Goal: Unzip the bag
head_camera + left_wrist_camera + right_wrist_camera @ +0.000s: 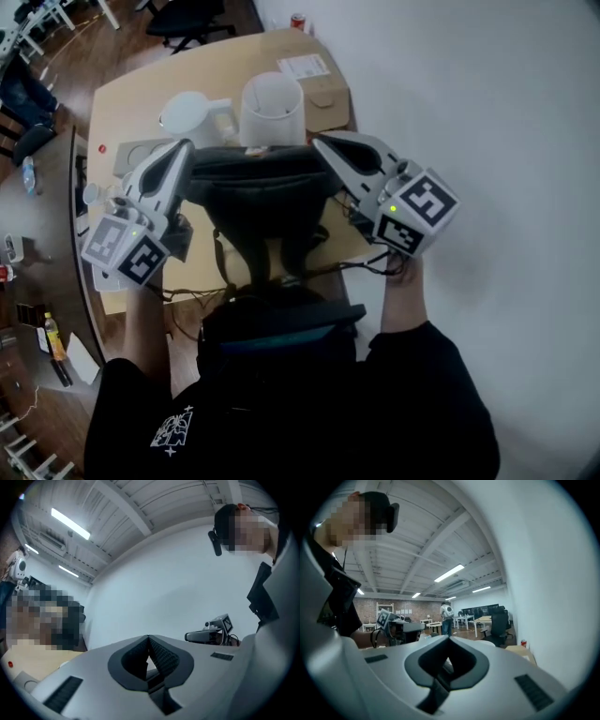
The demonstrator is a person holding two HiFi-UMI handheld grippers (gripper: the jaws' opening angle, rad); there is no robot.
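A: What are the grippers doing?
B: Both are hovering mid-frame. The left gripper (185, 146) and right gripper (319, 142) are showing jaws pressed together, gripping nothing.
A: And the bag?
B: The black backpack (267, 192) is lying on the wooden table (127, 103) between their tips, with a white kettle (192, 117), white bucket (272, 108) and cardboard box (326, 89) sitting beyond, toward the top.

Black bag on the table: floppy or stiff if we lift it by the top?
Probably floppy: the bag looks like soft, creased fabric slumped on the table. Its straps trail loose, so they would likely dangle and snag. Weight I cannot tell.
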